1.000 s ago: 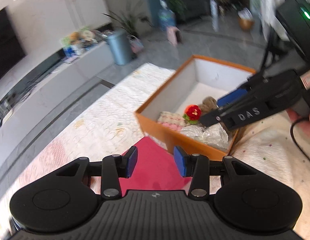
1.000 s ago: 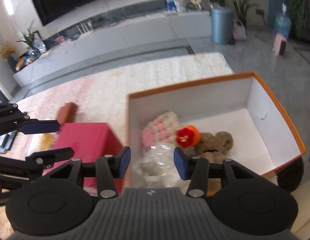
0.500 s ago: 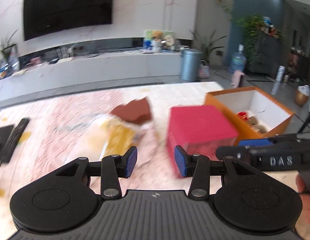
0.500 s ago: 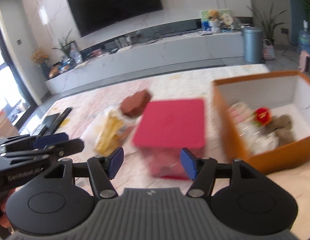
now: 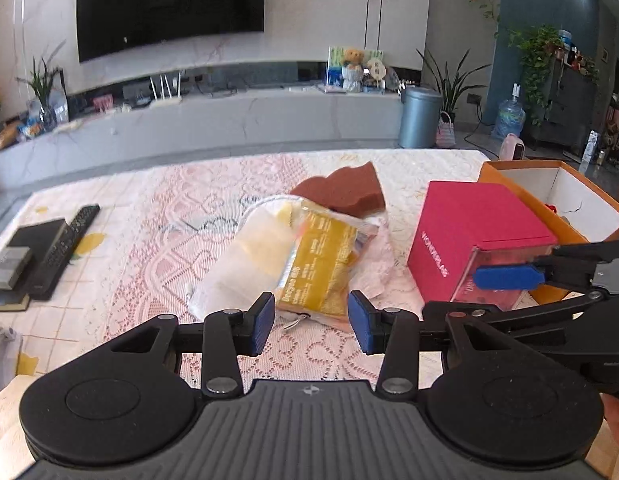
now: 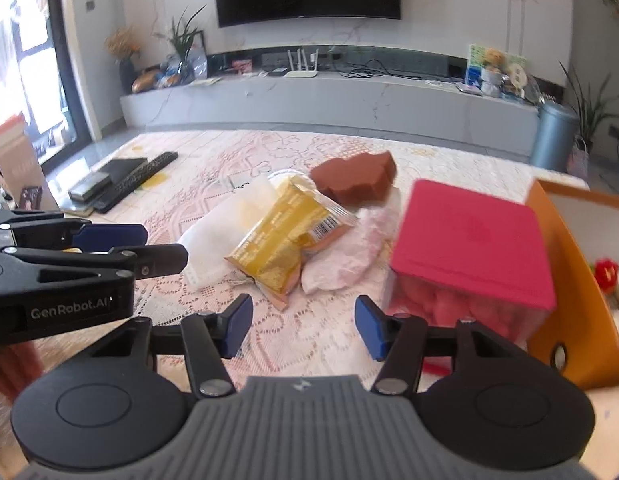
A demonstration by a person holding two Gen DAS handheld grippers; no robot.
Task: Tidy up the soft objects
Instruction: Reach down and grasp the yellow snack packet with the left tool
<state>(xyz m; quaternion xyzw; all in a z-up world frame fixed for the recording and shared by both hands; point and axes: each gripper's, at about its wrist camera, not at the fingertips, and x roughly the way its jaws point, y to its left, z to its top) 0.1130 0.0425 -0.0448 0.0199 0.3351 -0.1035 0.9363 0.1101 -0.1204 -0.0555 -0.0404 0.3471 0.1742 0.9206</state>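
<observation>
Both tools, left tool and right tool, hang empty with fingers apart near the yellow packet on the tabletop. We judge pickup comes next (orange box seems its destination): straddle, close.

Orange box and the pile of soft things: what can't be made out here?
- Orange box contents: left wrist view shows only a red speck behind the pink box; right wrist view cuts them off at the frame edge.
- White bag: contents unclear under the yellow packet.
- Brown sponge: underside hidden in both views.
- Left gripper and right gripper: open, holding nothing.
</observation>
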